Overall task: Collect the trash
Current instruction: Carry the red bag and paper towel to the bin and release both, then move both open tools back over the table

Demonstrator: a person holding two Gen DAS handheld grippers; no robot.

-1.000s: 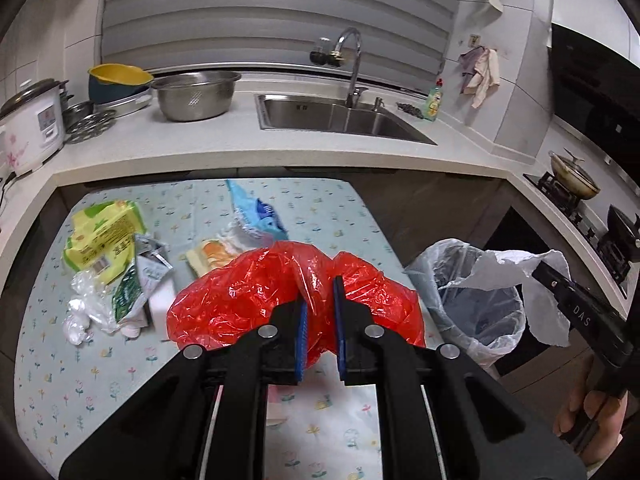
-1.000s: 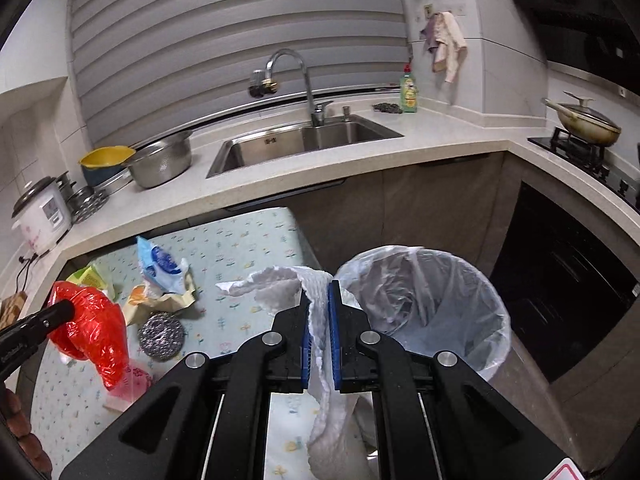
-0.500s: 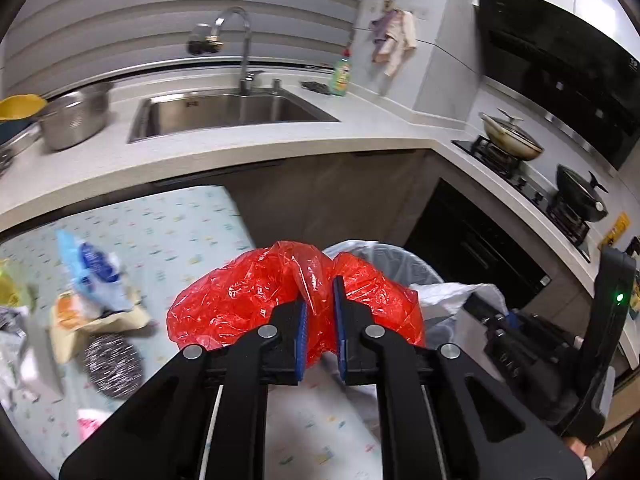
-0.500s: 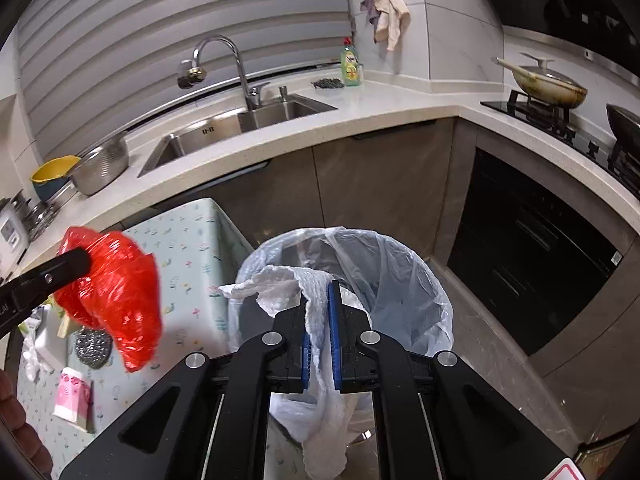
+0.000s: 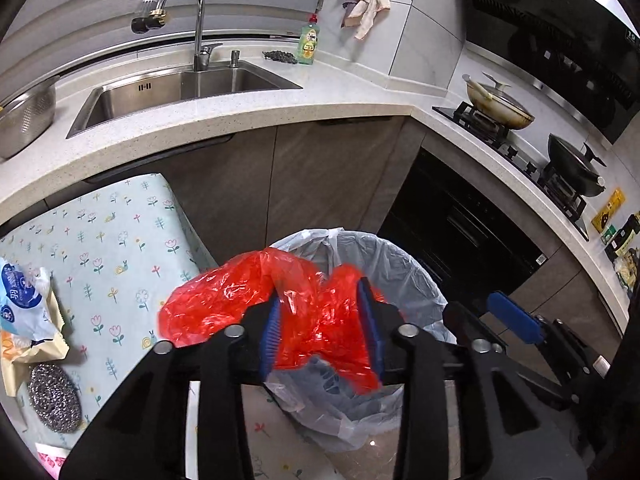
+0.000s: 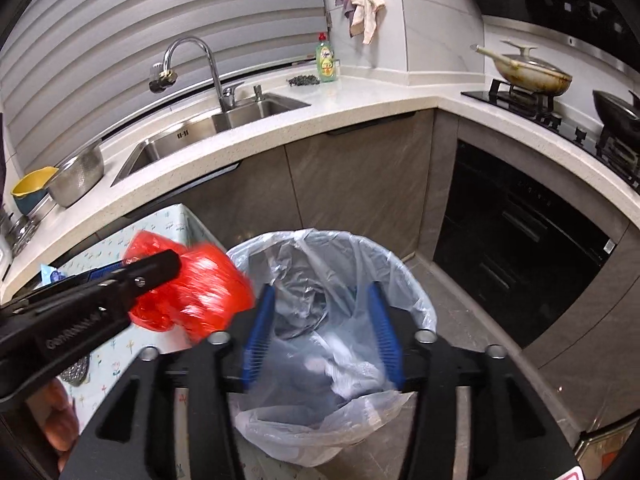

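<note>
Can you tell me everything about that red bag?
The red bag is thin, shiny, crinkled plastic, scrunched into a loose wad. It sits between the blue pads of the left claw, which is opening, so the pads no longer squeeze it flat. It bulges out to the left and hangs down on the right. It is over the near rim of the bin, beside the flowery table.
</note>
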